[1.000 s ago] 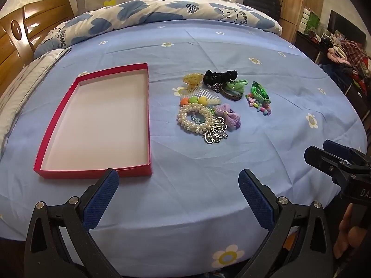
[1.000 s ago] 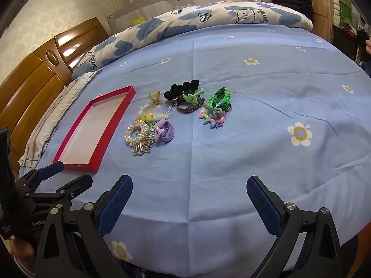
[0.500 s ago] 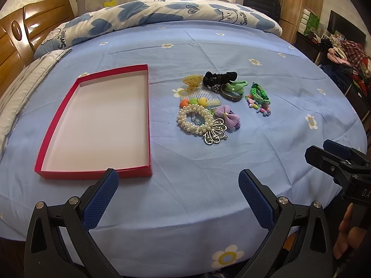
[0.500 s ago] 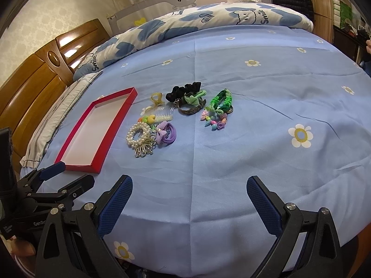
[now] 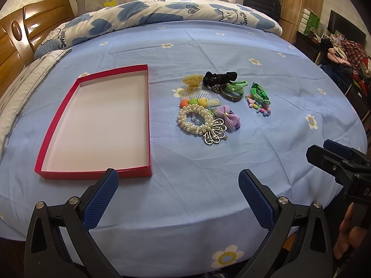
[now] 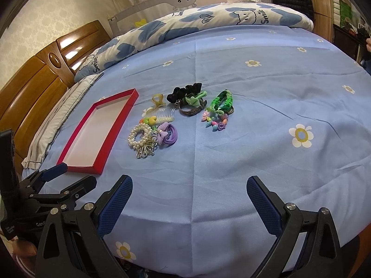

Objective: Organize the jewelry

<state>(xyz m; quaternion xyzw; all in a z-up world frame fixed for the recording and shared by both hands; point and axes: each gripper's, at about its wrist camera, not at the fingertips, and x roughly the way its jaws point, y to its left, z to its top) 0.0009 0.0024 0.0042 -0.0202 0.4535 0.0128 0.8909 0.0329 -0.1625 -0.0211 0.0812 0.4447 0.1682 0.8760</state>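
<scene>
Two grippers, left gripper (image 5: 178, 193) and right gripper (image 6: 189, 198), hover wide open and empty; ahead of their fingers the jewelry (image 5: 209, 106) waits beside the red tray (image 5: 148, 118), ready for sorting.

The quilt (image 5: 162, 14) at the far end of the bed carries the word "Smile" several times: at its left end and at its right end in the left wrist view. In the right wrist view the left gripper (image 6: 55, 183), near left, bears "Gen", cut off; in the left wrist view the right gripper (image 5: 336, 159), near right, shows "DA", also cut off.
</scene>
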